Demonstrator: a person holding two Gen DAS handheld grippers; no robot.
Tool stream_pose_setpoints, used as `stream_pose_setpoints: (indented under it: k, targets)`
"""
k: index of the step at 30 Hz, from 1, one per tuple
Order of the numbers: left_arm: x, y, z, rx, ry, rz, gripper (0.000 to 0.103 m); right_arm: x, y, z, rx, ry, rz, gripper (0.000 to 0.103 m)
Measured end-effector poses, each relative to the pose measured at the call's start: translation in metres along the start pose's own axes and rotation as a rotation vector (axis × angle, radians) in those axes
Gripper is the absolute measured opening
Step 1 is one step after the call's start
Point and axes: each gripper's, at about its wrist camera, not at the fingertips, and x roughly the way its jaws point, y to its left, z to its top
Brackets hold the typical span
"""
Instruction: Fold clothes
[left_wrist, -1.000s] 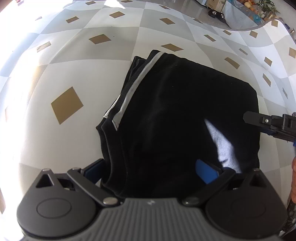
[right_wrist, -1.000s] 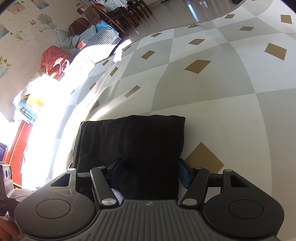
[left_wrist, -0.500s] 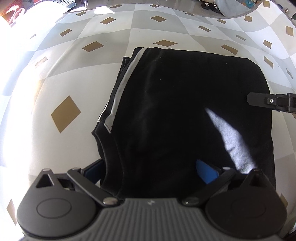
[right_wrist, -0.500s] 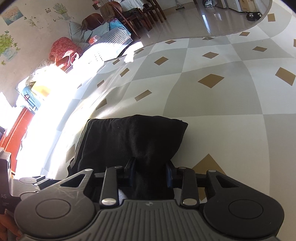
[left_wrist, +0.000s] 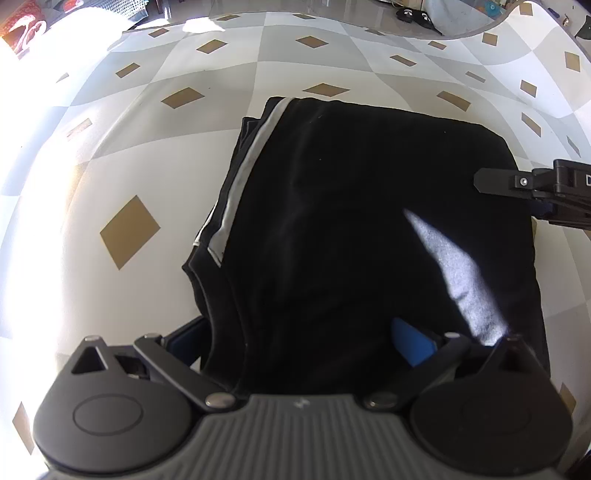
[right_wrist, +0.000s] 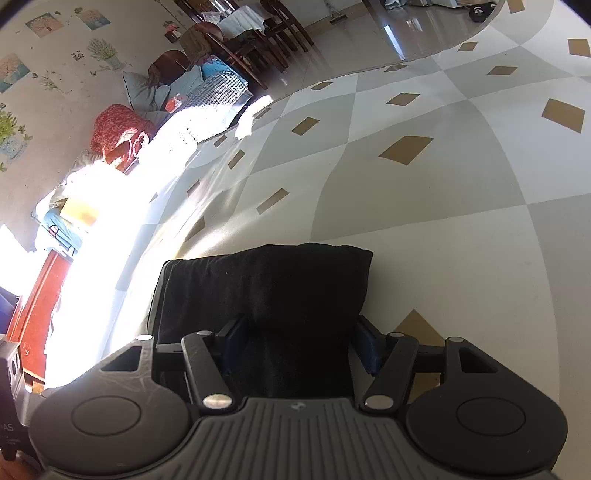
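A black garment (left_wrist: 351, 221) with a white stripe (left_wrist: 240, 184) along its left side lies folded in a rough rectangle on the checked tablecloth (left_wrist: 129, 147). My left gripper (left_wrist: 295, 339) is open, its blue pads straddling the near edge of the fold. The right gripper's fingers (left_wrist: 517, 182) reach in over the garment's right edge. In the right wrist view the same black garment (right_wrist: 266, 288) fills the near middle, and my right gripper (right_wrist: 303, 345) stands open with the cloth lying between its pads.
The tablecloth (right_wrist: 443, 240) of grey and white checks with tan diamonds stretches around the garment. Past the table's curved far edge lie a shiny floor, shoes (left_wrist: 413, 14), wooden chairs (right_wrist: 280, 22) and cushions (right_wrist: 207, 92). Strong sunlight washes out the left side.
My right gripper pinched shut on the garment's edge half a second ago and has opened again. The left gripper stayed open, and its view shifted only slightly.
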Motion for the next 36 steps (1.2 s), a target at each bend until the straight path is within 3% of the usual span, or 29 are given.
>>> stream_pose_setpoints:
  k: [4, 11, 18, 22, 28, 36]
  targets:
    - [-0.004, 0.011, 0.0, -0.039, -0.005, -0.045, 0.103, 0.0, 0.009, 0.0, -0.038, -0.003, -0.011, 0.032]
    - [-0.009, 0.043, 0.003, -0.218, -0.023, -0.172, 0.103, -0.021, 0.038, 0.004, -0.163, -0.09, -0.033, 0.024]
    - [-0.007, 0.048, 0.006, -0.269, -0.026, -0.189, 0.103, -0.028, 0.029, 0.005, -0.182, -0.066, -0.215, 0.025]
    - [-0.006, 0.047, 0.007, -0.275, -0.021, -0.192, 0.103, -0.035, 0.021, 0.006, -0.167, -0.067, -0.29, 0.041]
    - [-0.003, 0.052, 0.008, -0.315, -0.014, -0.221, 0.103, -0.052, 0.039, 0.004, -0.234, -0.105, -0.234, 0.048]
    - [0.003, 0.065, 0.012, -0.423, -0.006, -0.315, 0.103, -0.042, 0.082, -0.026, -0.374, 0.002, -0.054, 0.048]
